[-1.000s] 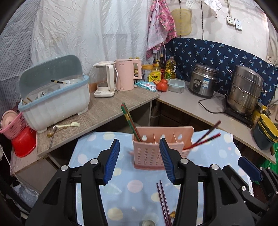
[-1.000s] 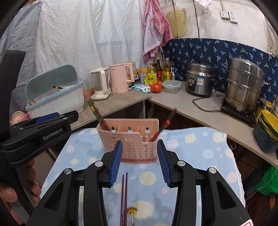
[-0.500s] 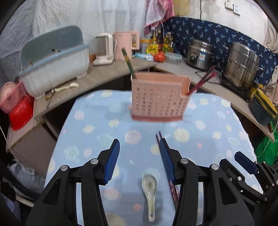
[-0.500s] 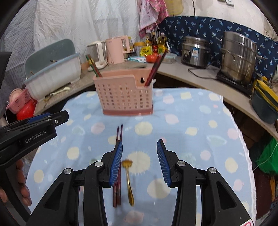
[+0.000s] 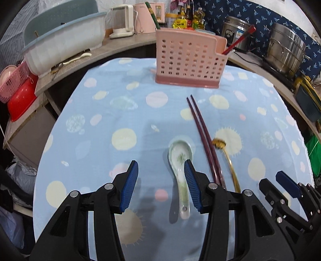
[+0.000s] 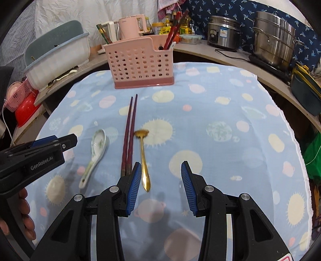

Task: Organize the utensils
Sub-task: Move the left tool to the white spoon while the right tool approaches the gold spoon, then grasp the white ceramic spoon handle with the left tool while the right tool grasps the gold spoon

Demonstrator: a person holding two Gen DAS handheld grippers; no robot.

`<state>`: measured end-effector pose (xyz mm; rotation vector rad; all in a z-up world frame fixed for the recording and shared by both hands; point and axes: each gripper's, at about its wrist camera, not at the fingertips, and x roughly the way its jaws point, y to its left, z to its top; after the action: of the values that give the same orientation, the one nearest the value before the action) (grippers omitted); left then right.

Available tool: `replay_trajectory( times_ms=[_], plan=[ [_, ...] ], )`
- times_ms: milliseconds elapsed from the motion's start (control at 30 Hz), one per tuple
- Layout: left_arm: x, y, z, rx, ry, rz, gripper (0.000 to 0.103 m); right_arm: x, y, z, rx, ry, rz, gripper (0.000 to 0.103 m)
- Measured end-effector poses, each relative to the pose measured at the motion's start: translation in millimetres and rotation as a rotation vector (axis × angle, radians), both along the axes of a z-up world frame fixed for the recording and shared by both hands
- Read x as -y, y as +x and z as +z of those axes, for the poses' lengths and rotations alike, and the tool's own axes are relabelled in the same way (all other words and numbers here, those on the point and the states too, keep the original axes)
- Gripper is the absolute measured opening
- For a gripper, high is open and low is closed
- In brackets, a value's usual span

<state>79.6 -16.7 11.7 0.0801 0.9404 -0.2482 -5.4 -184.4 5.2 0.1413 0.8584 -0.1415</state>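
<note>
Since a second ago, when both cameras were level with the pink utensil basket point(image 5: 190, 58), both grippers have been pitched down and drawn back, so that the loose utensils on the blue spotted cloth point(image 5: 112, 112) now fill the views. The left gripper point(image 5: 161, 186) is held with its jaws wide apart and empty, just above the cloth; the handle of the ceramic spoon point(image 5: 181, 158) lies between its fingers, close against the right-hand pad. The right gripper point(image 6: 159, 187) is likewise spread wide and holds nothing, with the tail of the gold spoon point(image 6: 144, 158) just inside its left finger. The dark chopsticks point(image 6: 129, 132) lie as a pair between the two spoons, tips toward the basket, their butt ends partly hidden behind that same finger. All three items are laid roughly parallel, handles toward the person, which seems meant to make them easy to pinch. The basket stands upright at the far end of the cloth, well apart from them, with red chopsticks point(image 6: 172, 28) already in one end compartment and green-striped ones point(image 5: 151, 14) at the other. It is judged that one handle is about to be gripped by each tool.
</note>
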Motion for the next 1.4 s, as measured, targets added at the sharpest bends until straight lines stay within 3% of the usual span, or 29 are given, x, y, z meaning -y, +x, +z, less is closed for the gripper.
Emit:
replay_trajectory(
  times_ms=[467,900,1400],
  plan=[
    [2.3,-7.3,-39.2,-0.098,-0.025,-0.023,0.043,0.0,0.0,-20.9,-0.045,0.019,-0.005,0.04],
    [5.8,-8.5,-46.0,-0.102,-0.03,-0.056,0.031,-4.7,3.4,-26.0,-0.058,0.021,0.008,0.04],
    [4.2,-4.8,-48.3,-0.142,-0.107,-0.062,0.033,0.1,5.0,-24.6,-0.051,0.027,-0.001,0.04]
  ],
)
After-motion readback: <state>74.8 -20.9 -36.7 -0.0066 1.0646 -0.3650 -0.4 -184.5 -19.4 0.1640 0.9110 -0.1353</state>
